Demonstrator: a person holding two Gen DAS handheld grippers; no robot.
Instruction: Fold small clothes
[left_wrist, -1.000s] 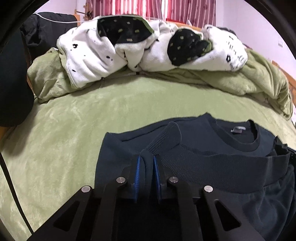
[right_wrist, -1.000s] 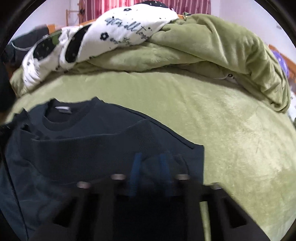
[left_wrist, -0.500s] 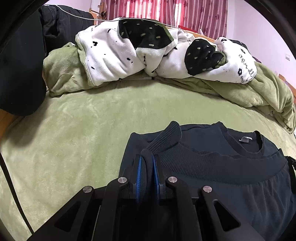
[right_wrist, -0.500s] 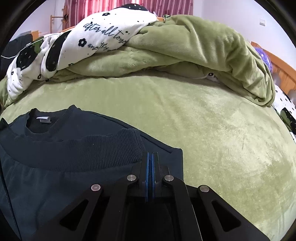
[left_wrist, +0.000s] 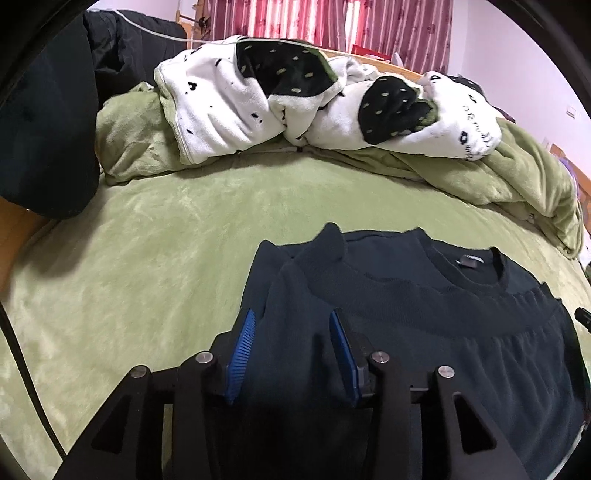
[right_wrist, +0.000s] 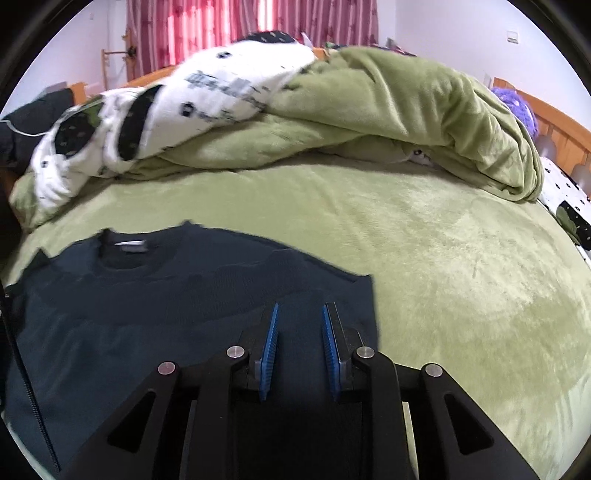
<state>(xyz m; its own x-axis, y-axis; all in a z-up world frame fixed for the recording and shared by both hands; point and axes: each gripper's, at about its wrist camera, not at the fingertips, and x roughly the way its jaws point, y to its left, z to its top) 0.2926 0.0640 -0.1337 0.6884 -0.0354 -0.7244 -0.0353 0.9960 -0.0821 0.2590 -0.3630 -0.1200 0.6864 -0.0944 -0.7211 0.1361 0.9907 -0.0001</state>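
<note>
your green bed cover (left_wrist: 177, 236) spread wide, crumpled white spotted blanket (left_wrist: 236, 110) at the far end, dark navy sweatshirt (left_wrist: 443, 332) folded flat on the cover near you, your left gripper (left_wrist: 291, 343) just released over its left edge, your right gripper (right_wrist: 299, 339) just released over its right edge, cloth below both jaws, unpinched

The sweater (left_wrist: 424, 332) lies flat on the bed (left_wrist: 166, 258), near its front edge, with the hem band folded up to just below the collar. Behind it, across the bed, a quilt (right_wrist: 388, 110) is bunched, and a blanket (left_wrist: 229, 110) lies on top of the quilt. A curtain (right_wrist: 207, 33) hangs behind them.
</note>
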